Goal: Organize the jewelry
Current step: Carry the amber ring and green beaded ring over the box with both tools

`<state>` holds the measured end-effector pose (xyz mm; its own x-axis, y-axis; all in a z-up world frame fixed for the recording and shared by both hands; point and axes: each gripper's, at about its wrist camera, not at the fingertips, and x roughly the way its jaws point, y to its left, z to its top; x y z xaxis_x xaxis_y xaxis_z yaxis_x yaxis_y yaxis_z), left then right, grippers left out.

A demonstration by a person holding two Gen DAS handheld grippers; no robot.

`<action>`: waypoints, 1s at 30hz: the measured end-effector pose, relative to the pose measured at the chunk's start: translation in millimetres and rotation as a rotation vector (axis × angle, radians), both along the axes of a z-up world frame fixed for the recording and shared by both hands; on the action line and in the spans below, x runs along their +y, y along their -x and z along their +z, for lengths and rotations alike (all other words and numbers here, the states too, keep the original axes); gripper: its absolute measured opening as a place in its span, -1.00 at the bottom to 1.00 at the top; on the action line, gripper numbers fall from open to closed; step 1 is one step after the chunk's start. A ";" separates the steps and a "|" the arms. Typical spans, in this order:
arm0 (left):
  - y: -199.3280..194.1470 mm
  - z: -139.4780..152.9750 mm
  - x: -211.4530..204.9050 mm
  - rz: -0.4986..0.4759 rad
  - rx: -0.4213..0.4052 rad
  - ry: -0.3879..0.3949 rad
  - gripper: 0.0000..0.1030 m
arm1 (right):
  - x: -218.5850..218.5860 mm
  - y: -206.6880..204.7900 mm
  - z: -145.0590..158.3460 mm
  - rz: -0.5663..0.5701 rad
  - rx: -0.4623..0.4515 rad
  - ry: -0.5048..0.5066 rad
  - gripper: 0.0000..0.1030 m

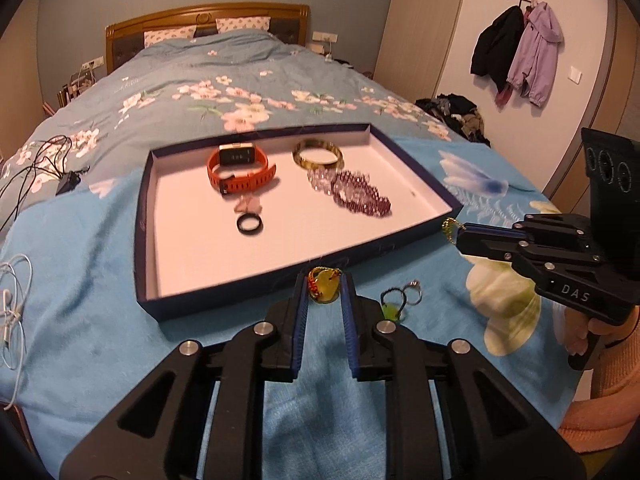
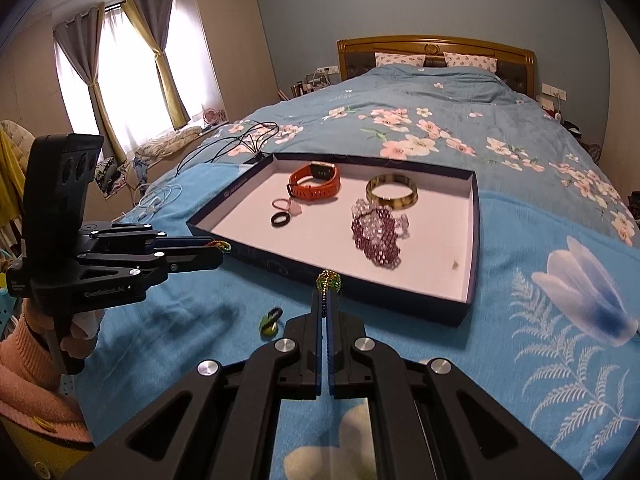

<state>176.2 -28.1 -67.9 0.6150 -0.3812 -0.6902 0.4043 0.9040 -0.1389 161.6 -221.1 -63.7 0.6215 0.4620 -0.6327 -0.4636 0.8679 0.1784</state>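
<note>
A dark blue tray (image 1: 224,300) (image 2: 474,240) with a white floor lies on the bed. In it are an orange watch (image 1: 240,170) (image 2: 316,182), an amber bangle (image 1: 318,154) (image 2: 392,192), purple and clear bead bracelets (image 1: 360,194) (image 2: 376,236) and a black ring (image 1: 250,224) (image 2: 279,219). My left gripper (image 1: 325,285) (image 2: 219,251) is shut on a yellow pendant with a red cord (image 1: 324,290) (image 2: 218,245), just in front of the tray's near wall. My right gripper (image 2: 328,292) (image 1: 460,236) is shut on a gold-green bead chain (image 2: 329,280) (image 1: 450,228) beside the tray's near right corner.
A small green pendant with a black cord and a ring (image 1: 394,304) (image 2: 270,322) lies on the blue blanket between the grippers. Black cables (image 1: 40,164) and white earphones (image 1: 12,304) lie to the left. Dark clothes (image 1: 460,114) sit at the bed's right edge.
</note>
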 end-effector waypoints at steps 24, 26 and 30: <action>-27.1 16.8 6.4 0.040 -0.048 -0.035 -0.67 | 12.8 -40.2 7.8 0.022 -0.013 0.030 -0.99; -31.1 15.7 7.0 0.041 -0.042 -0.034 -0.67 | 14.2 -44.3 6.5 0.020 -0.009 0.036 -0.99; -37.2 12.7 6.9 0.045 -0.035 -0.042 -0.67 | 16.5 -51.3 3.1 0.017 0.002 0.046 -0.99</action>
